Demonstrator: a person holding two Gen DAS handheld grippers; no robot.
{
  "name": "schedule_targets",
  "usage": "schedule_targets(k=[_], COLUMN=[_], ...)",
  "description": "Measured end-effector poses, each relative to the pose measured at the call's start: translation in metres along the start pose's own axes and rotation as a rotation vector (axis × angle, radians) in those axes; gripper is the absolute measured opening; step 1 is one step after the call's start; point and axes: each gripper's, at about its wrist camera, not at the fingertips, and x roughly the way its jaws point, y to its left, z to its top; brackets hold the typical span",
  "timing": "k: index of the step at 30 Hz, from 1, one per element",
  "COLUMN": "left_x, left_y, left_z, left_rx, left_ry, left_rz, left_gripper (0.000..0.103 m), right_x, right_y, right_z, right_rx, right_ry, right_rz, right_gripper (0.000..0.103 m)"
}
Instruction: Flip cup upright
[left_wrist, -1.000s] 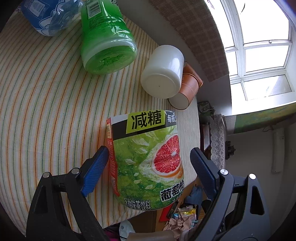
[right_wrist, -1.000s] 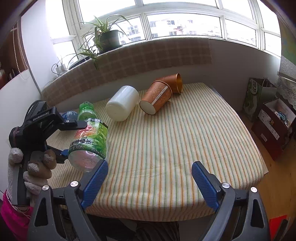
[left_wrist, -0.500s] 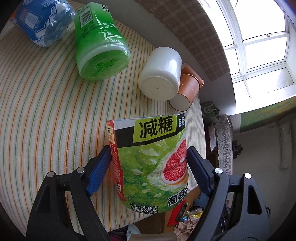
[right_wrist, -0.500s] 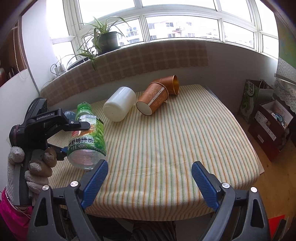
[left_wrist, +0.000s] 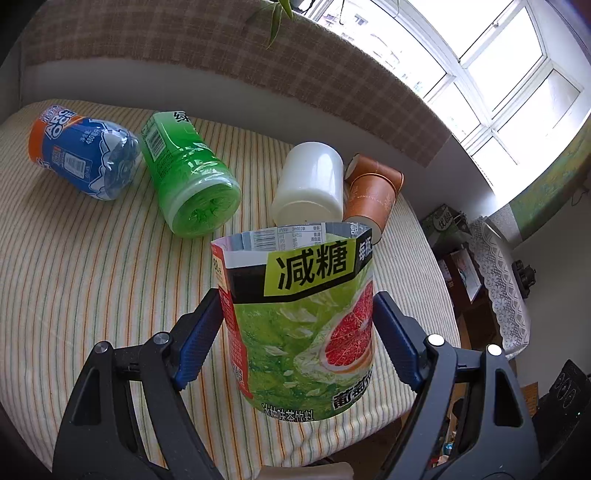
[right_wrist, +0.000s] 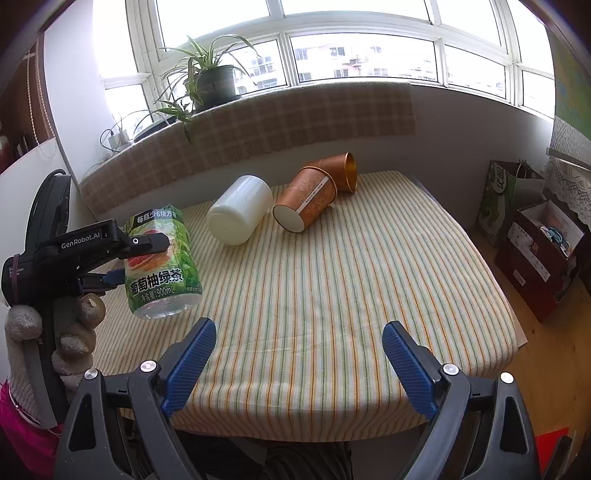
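Note:
My left gripper (left_wrist: 299, 347) is shut on a cup cut from a grapefruit green tea bottle (left_wrist: 303, 321), with its open end up. In the right wrist view the cup (right_wrist: 160, 266) hangs nearly upright just above the striped table's left front part, held by the left gripper (right_wrist: 122, 258). My right gripper (right_wrist: 299, 365) is open and empty above the table's front edge. A white cup (right_wrist: 240, 208), a brown paper cup (right_wrist: 306, 201) and a second brown cup (right_wrist: 345, 171) lie on their sides at the back.
A green cut bottle (left_wrist: 188, 177) and a blue-labelled cut bottle (left_wrist: 81, 155) lie on their sides at the back left. The striped cloth (right_wrist: 332, 280) covers the table. A checked ledge (right_wrist: 258, 125) with a potted plant (right_wrist: 214, 85) runs behind. Boxes (right_wrist: 539, 251) stand on the floor at right.
The left gripper closed fully on the grapefruit tea cup and turned it from lying tilted to nearly upright, open end up. The right gripper stayed still and open.

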Motion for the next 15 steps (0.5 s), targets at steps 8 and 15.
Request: schedule_targets(k=[8,15], left_x=[0.007,0.012], left_y=[-0.016,-0.026], left_z=[-0.002,-0.011], left_rx=[0.144,0.261], left_ry=[-0.107,-0.172], left_rz=[0.131,0.201], left_gripper=[0.083,0.083], right_x=[0.002,0.003], right_y=[-0.003,-0.004], right_z=[-0.001,-0.002], right_rx=[0.014,0.020], right_ry=[0.009,0.014], right_rz=[0.002,0.001], right_gripper=[0.093,0.093])
